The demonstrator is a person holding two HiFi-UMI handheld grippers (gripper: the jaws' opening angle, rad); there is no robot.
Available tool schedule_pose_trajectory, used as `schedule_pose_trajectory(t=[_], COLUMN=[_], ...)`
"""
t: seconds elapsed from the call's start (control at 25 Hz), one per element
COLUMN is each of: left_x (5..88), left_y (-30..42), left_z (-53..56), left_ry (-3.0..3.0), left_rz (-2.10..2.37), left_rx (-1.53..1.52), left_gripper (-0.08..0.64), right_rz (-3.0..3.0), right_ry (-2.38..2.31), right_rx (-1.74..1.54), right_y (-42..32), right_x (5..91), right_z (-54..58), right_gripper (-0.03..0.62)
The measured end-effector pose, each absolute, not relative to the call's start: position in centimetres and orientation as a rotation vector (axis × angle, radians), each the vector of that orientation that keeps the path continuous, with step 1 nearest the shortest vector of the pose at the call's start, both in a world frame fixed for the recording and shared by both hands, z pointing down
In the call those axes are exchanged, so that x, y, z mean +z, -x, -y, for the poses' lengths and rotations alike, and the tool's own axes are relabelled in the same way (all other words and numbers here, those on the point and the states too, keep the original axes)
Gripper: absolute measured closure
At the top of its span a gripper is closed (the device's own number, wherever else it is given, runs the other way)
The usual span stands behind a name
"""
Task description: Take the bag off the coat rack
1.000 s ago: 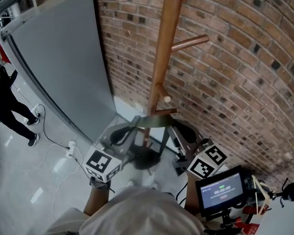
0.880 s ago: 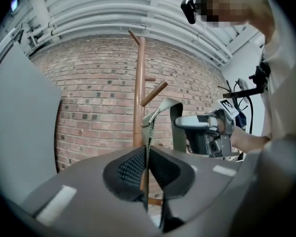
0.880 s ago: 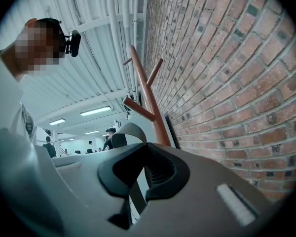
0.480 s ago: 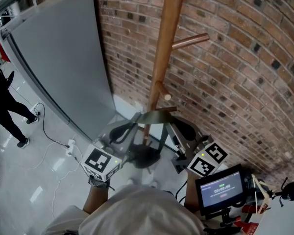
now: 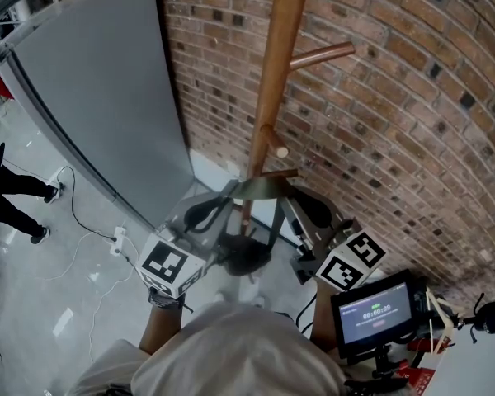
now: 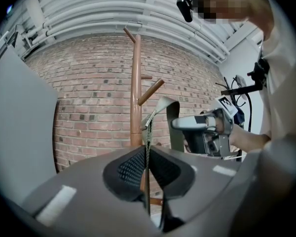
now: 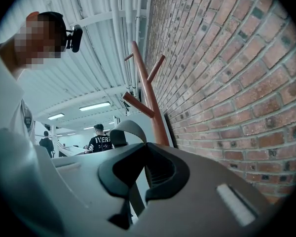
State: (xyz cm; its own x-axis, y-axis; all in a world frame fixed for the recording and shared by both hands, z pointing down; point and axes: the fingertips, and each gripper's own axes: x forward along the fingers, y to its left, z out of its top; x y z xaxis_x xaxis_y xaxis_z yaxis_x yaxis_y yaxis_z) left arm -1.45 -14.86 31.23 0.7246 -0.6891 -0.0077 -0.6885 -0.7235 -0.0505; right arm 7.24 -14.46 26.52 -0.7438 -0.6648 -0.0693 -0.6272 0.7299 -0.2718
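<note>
Olive-grey webbing: the bag's strap [image 5: 260,190] arches between the two grippers, just below and in front of the lowest peg [image 5: 274,174] of the wooden coat rack [image 5: 274,81]. In the head view it does not seem to loop over that peg, though this cannot be confirmed. The bag [image 5: 246,258] hangs underneath as a dark, soft lump in front of the rack's lower part. It is blurred and its shape is unclear.

The left gripper [image 6: 146,171] is clenched on the strap, which runs edge-on up through its pads. The right gripper [image 7: 140,174] is pinched tight on the strap's other leg, and a flat band rises from its pads and curls over.

Handling, as judged:
- **Strap:** it is flat and limp and bends into an arch with no stiffness of its own. The woven surface should give the pads fair bite, so it is unlikely to be slippery.
- **Bag:** it sags from the strap and will likely swing when drawn away. Its weight is unknown, but both strap legs look taut, so there is some load. Nothing about it looks fragile.
- **Where to hold:** the strap is the best place, one grip on each side of the crest, keeping the loop spread wide enough to pass the peg. The body would be a poor hold because it is soft and shapeless.
- **Risks:** the strap could catch on the peg tip, or the bag could knock against the rack.
</note>
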Motion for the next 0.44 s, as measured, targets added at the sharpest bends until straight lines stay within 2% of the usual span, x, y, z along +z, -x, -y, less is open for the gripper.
schedule_pose_trajectory(t=[0.44], left_x=[31.65], left_y=[1.26], left_z=[14.95], left_ry=[2.872], left_rz=[-1.154], left_rx=[-0.027], left_gripper=[0.545], right_rz=[-2.781], right_ry=[1.036], right_rx=[-0.355], right_y=[-7.27], right_x=[27.07], right_z=[14.49], right_gripper=[0.584])
